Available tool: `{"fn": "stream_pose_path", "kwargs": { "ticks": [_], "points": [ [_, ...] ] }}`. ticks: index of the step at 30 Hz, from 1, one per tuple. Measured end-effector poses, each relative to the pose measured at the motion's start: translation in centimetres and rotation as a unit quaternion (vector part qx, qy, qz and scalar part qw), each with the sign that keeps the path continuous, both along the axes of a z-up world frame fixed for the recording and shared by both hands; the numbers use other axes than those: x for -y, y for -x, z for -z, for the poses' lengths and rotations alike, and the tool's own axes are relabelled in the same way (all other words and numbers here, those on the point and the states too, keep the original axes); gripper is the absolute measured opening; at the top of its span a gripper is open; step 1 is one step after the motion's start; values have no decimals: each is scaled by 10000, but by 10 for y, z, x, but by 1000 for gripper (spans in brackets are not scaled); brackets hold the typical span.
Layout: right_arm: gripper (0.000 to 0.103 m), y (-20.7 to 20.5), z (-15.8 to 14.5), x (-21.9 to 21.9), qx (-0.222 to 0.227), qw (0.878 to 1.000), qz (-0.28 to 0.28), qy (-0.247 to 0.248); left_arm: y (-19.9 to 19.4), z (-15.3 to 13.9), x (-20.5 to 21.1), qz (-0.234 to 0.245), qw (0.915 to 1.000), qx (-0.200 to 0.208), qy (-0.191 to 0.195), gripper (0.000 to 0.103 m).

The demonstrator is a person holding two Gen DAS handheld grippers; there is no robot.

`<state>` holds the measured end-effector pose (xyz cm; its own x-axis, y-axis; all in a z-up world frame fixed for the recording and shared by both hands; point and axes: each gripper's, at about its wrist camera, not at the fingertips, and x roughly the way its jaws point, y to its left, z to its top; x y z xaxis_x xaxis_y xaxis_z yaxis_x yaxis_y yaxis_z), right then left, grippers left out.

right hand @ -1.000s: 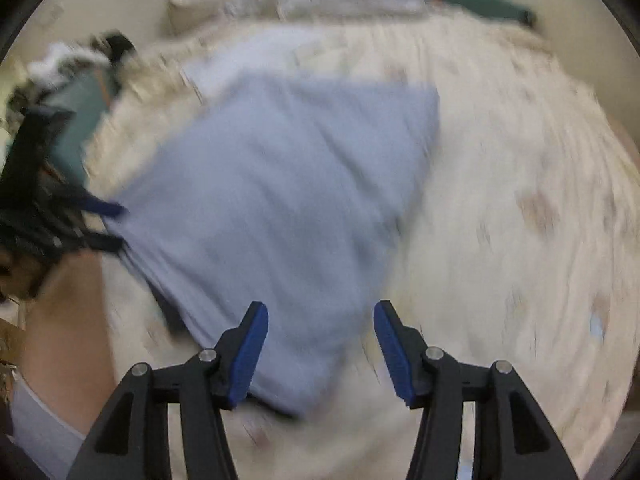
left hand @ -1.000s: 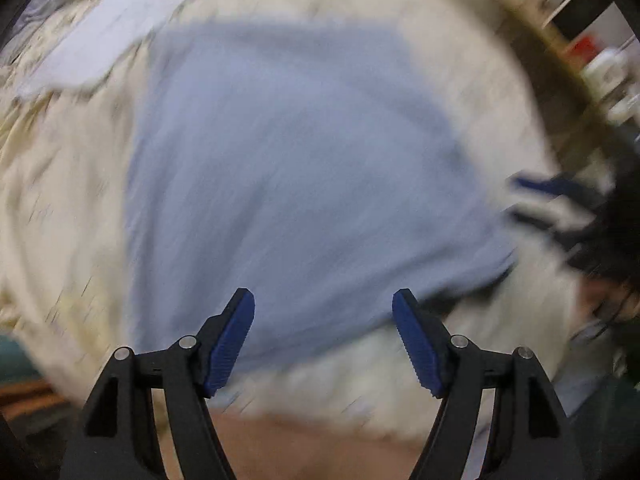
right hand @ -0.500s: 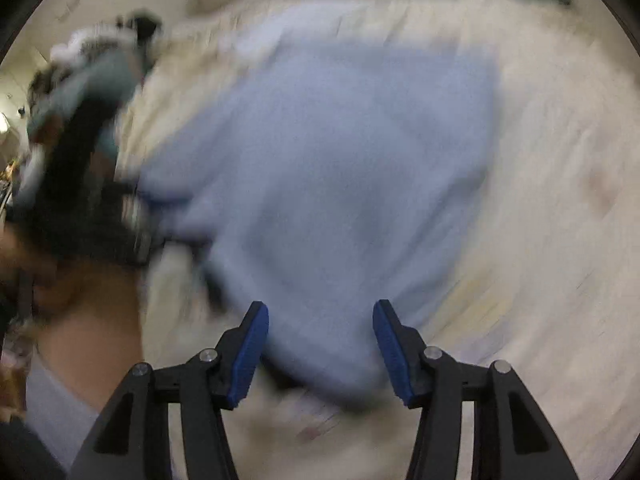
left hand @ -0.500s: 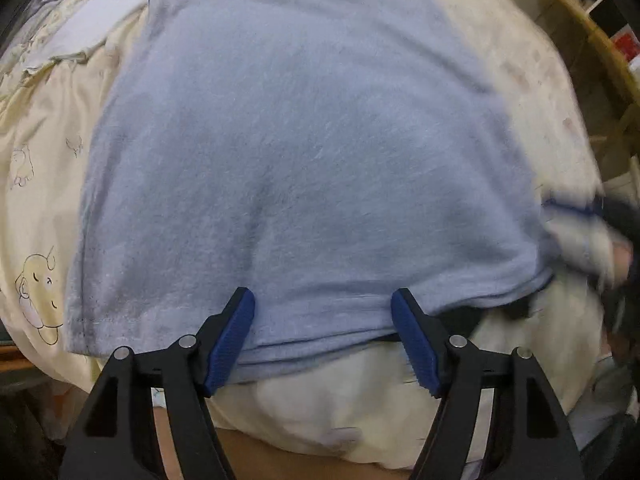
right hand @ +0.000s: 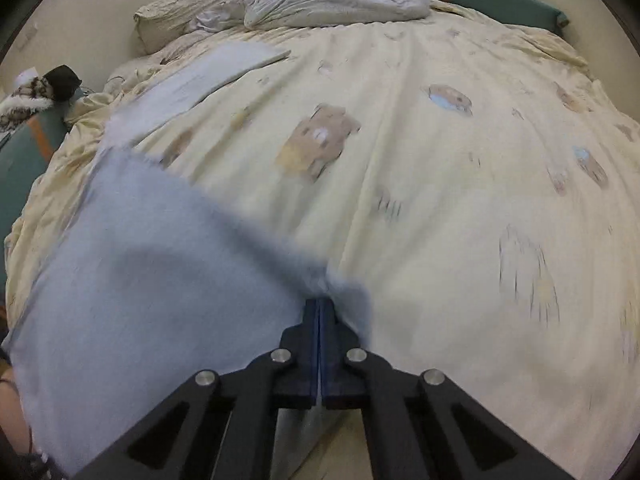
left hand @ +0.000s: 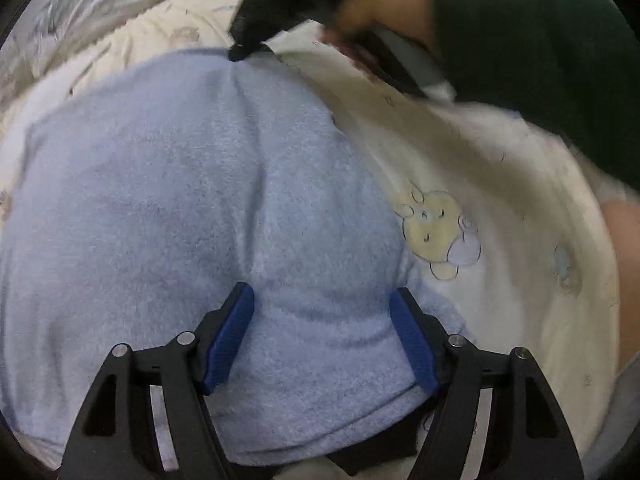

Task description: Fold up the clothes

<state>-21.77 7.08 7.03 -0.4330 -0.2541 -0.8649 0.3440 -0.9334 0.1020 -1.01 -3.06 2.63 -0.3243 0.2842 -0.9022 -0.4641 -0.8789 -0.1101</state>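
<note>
- Cream bedcover (right hand: 440, 200), printed with cartoon animals, is covering the whole bed.
- Light blue towel (left hand: 200, 220) is lying flat on the bedcover.
- Smaller pale folded cloth (right hand: 200, 76) is resting farther up the bed.
- Left gripper (left hand: 322, 332) is hovering released over the towel's near edge, pads apart.
- Right gripper (right hand: 320, 308) is clenching the towel's far corner, pads pressed together.

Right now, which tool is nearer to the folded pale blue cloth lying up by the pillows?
Right. The right tool, shut on a corner of the blue towel, faces up the bed toward the folded cloth. The left tool hangs open over the towel's near end, farther back.
</note>
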Motion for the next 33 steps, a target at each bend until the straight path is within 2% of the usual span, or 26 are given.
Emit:
{"fn": "stream_pose_path", "kwargs": {
  "ticks": [2,4,6,8,10,12,13,14,15,16,18,20,22,25,29,30,31,32,33],
  "points": [
    [0,16,-2,5,-172,9988,-44,-456,-4,-1,5,-13,10000,-46,-3,73],
    [0,25,-7,-2,-113,9993,-15,-364,-7,-9,16,-114,9997,-100,-205,73],
    [0,15,-28,-15,-189,9995,-142,219,-11,-22,27,-247,9984,-210,-472,74],
    [0,-13,-45,-21,-78,9939,-558,952,-17,-39,27,-207,9956,-531,-740,74],
    [0,-48,-49,-20,206,9868,-1103,1169,-18,-44,15,13,9946,-651,-807,75],
    [0,-73,-36,-17,549,9793,-1557,1174,-11,-30,-2,179,9950,-382,-909,75],
    [0,-80,-25,-16,753,9754,-1730,1144,-11,-20,-7,250,9953,-293,-886,75],
    [0,-72,-13,-16,850,9751,-1754,1056,-15,-8,-9,338,9969,-347,-619,74],
    [0,-67,-4,-23,868,9769,-1645,1057,-21,-1,-15,453,9973,-475,-316,74],
    [0,-61,4,-31,862,9790,-1504,1069,-26,0,-18,507,9970,-525,-244,74],
    [0,-40,6,-54,620,9864,-919,1211,-31,0,-15,596,9966,-534,-173,74],
    [0,-31,5,-60,579,9862,-743,1365,-38,-1,-9,697,9955,-629,-91,74],
    [0,-42,-6,-54,530,9853,-865,1371,-46,-1,-3,796,9936,-806,17,75],
    [1,-74,-20,-63,1105,9535,-1216,2526,-57,-3,5,811,9906,-1097,135,76],
    [1,-134,-4,-63,1970,9121,-1503,3265,-51,-14,1,882,9855,-1449,96,76],
    [1,-145,5,-61,2100,9082,-1438,3322,-50,-14,2,909,9852,-1454,57,76],
    [1,-150,11,-59,2142,9096,-1421,3263,-48,-12,2,991,9852,-1399,21,76],
    [0,-152,20,-53,2140,9161,-1368,3101,-48,-9,3,1134,9847,-1323,2,76],
    [0,-150,29,-55,2162,9162,-1259,3129,-50,-9,6,1212,9841,-1295,44,76]
  ]
}}
